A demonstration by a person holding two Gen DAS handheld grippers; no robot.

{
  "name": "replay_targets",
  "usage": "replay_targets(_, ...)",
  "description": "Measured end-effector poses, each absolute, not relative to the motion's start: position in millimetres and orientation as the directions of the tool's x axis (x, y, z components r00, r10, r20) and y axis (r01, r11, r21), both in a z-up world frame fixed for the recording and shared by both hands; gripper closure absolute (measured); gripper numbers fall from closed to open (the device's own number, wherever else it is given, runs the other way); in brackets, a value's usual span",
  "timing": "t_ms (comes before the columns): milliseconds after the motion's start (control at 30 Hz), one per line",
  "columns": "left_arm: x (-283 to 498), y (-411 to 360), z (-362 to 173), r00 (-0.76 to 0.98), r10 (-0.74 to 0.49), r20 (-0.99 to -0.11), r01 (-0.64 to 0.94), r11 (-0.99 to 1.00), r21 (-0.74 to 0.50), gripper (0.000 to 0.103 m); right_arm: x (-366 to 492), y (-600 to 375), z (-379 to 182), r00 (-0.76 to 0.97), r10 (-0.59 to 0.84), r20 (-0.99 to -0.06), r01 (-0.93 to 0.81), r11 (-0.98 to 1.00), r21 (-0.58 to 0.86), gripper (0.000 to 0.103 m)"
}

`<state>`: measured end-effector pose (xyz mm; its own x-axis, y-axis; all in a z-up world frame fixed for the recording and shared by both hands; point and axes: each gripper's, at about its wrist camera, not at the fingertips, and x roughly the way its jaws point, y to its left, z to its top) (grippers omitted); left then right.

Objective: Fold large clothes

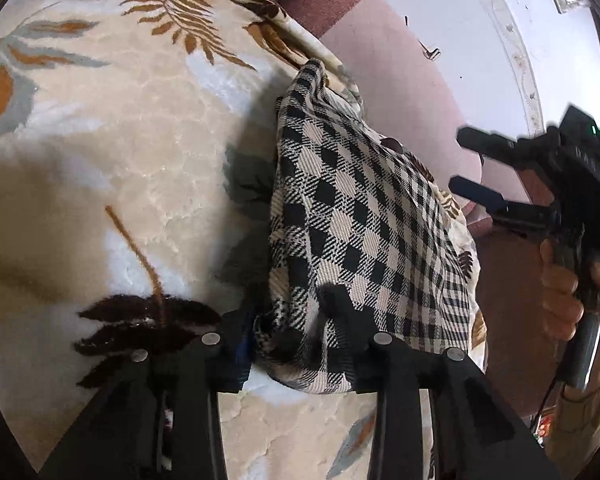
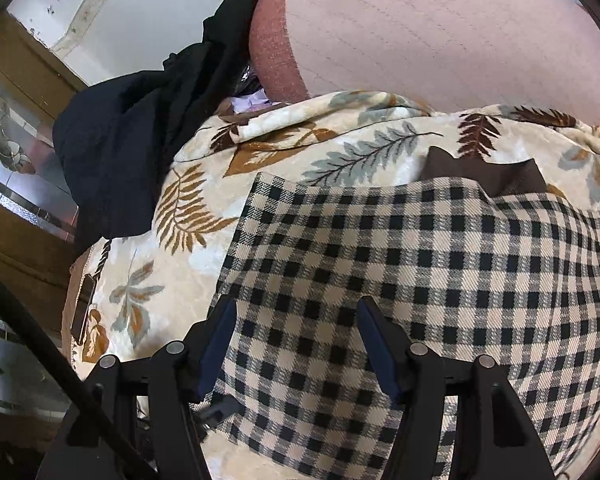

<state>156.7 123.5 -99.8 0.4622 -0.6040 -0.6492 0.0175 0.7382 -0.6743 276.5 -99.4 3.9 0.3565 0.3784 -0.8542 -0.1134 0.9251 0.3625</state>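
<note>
No readable text, label, brand, number or sign shows in either view. Faint marks on the body of the right gripper (image 1: 466, 162) in the left wrist view are too blurred to read.

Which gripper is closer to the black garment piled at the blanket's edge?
Cannot tell for sure; probably the right. The right gripper hovers open over the checked garment, with the black garment up-left beyond the leaf blanket. The left gripper pinches the checked garment's bunched end.

Left hand-held gripper (image 1: 290, 332) angled down, jaws clamped on cloth (image 1: 356, 216) corner. Right hand-held gripper (image 2: 296, 344) above cloth, jaws apart, nothing between; hand (image 1: 568, 292) around handle.
</note>
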Motion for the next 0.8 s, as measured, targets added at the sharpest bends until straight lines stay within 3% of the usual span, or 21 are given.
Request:
replay_targets(100,156,121,-100,0.475,-0.603,-0.641,0.042,0.743,-0.668,0.073,286,-87,1,0.338,0.358,-0.87,-0.124,0.934,0.336,0.033)
replay_targets(167,154,123,-102,0.485,-0.612,-0.624,0.049,0.732,-0.68,0.081,295,-78,-3,0.329,0.343,-0.88,-0.129,0.939,0.318,0.033)
replay_targets(800,149,123,-100,0.509,-0.682,-0.526,0.136,0.667,-0.733,0.086,361,3,-55,0.238,0.199,-0.951,-0.117,0.978,0.175,0.027)
